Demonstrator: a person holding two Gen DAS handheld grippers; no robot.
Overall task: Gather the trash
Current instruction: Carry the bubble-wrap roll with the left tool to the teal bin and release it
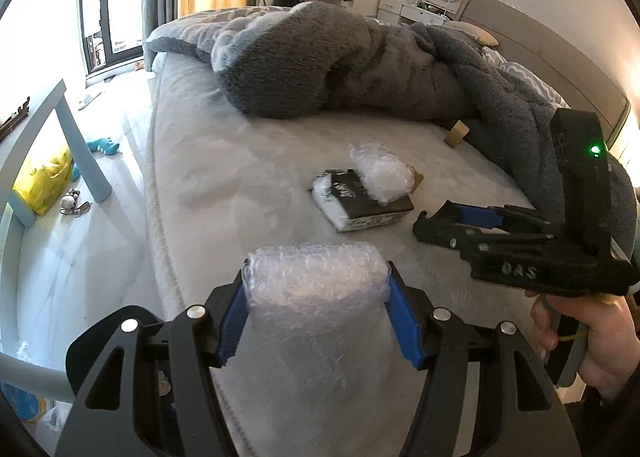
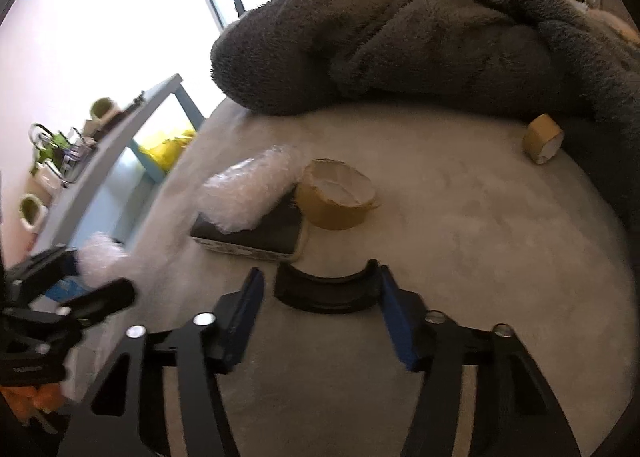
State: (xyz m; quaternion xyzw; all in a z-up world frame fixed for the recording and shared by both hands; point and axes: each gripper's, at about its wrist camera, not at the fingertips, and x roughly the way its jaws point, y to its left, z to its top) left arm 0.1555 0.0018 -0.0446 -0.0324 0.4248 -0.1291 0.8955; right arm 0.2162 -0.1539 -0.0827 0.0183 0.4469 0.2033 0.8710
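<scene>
A bedroom's grey bed [image 1: 248, 161] carries scattered trash. The left gripper [image 1: 318, 299] pinches a bubble-wrap wad [image 1: 316, 277]; the right gripper [image 2: 320, 311] hangs spread around a dark ring [image 2: 326, 291], which its pads should squeeze squarely before lifting.

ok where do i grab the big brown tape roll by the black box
Probably the wall of the brown tape roll farthest from the black box, from above: one finger in the core, one outside. It lies flat, hole up, and the box crowds its other side.
</scene>
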